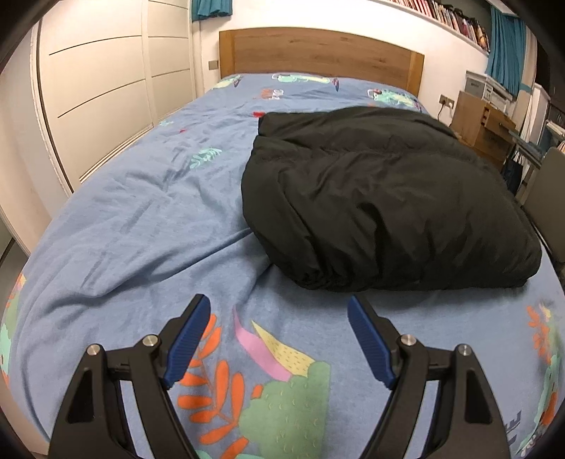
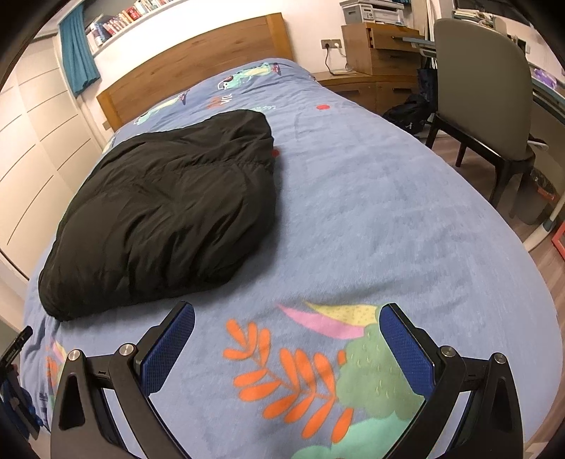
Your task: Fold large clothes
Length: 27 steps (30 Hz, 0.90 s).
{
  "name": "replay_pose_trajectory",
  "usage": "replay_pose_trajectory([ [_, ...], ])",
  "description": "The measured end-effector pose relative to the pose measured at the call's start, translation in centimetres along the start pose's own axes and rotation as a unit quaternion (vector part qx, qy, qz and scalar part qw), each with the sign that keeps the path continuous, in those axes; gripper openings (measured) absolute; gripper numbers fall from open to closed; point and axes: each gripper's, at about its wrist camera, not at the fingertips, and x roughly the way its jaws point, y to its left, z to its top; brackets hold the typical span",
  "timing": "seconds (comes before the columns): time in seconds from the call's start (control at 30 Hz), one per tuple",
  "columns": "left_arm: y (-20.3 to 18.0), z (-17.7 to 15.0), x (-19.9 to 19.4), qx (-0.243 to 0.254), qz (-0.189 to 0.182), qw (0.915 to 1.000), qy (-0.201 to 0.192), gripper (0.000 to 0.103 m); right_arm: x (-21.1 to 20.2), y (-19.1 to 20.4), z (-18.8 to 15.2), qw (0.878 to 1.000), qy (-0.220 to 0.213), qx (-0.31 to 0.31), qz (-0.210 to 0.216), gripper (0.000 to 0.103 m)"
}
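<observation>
Blue bedding printed with orange leaves and green bushes covers the bed (image 1: 123,226) that fills both of my views, running back to a wooden headboard (image 1: 317,53) at the top of the frame. On it lies the black puffy jacket (image 1: 381,197), folded into a thick, rounded bundle; through the left wrist camera I see it in the centre right, and through the right wrist camera it sits in the left half (image 2: 166,208). My left gripper (image 1: 279,339) sits at the bottom of its frame with its blue-padded fingers (image 1: 187,339) spread wide and nothing between them, hovering over the leaf print just short of the jacket's near edge. My right gripper (image 2: 287,346) is likewise spread apart and empty, its left pad close to the bundle's near corner but not touching it as far as I can tell. White wardrobe doors (image 1: 102,91) stand in the upper left of the left view. In the right view a grey chair (image 2: 483,95) stands on the wood floor at the upper right, beside a wooden drawer unit (image 2: 378,46) with a printer (image 2: 374,10) on top, and a teal curtain (image 2: 77,53) hangs at the upper left.
</observation>
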Motion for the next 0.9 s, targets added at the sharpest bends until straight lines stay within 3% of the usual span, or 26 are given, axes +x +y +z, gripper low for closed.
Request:
replay_pose_trajectory([
  [0.33, 0.6, 1.1, 3.5, 0.004, -0.001, 0.9997, 0.023, 0.079, 3.1, 0.8, 1.5, 1.0, 0.011, -0.005, -0.002, 0.102],
  [0.43, 1.2, 1.7, 4.5, -0.008, -0.021, 0.9992, 0.032, 0.079, 3.9, 1.3, 2.1, 1.0, 0.013, -0.011, 0.0, 0.102],
  [0.53, 2.4, 2.6, 5.1, -0.035, -0.063, 0.9969, 0.031, 0.079, 4.6, 1.9, 2.9, 1.0, 0.013, -0.018, 0.003, 0.102],
  [0.63, 4.3, 4.1, 5.6, -0.078, -0.143, 0.9865, 0.019, 0.079, 5.3, 2.3, 3.9, 1.0, 0.012, -0.017, 0.015, 0.102],
  [0.67, 5.2, 4.9, 6.1, -0.095, -0.176, 0.9796, 0.018, 0.079, 5.5, 2.4, 4.3, 1.0, 0.012, -0.014, 0.023, 0.102],
  [0.8, 7.1, 7.8, 8.2, -0.132, -0.225, 0.9653, 0.016, 0.079, 6.9, 2.2, 6.0, 0.998, 0.015, 0.01, 0.063, 0.102],
  [0.9, 8.0, 9.5, 10.8, -0.165, -0.278, 0.9457, 0.034, 0.079, 8.3, 1.7, 7.0, 0.996, 0.027, 0.027, 0.085, 0.102],
])
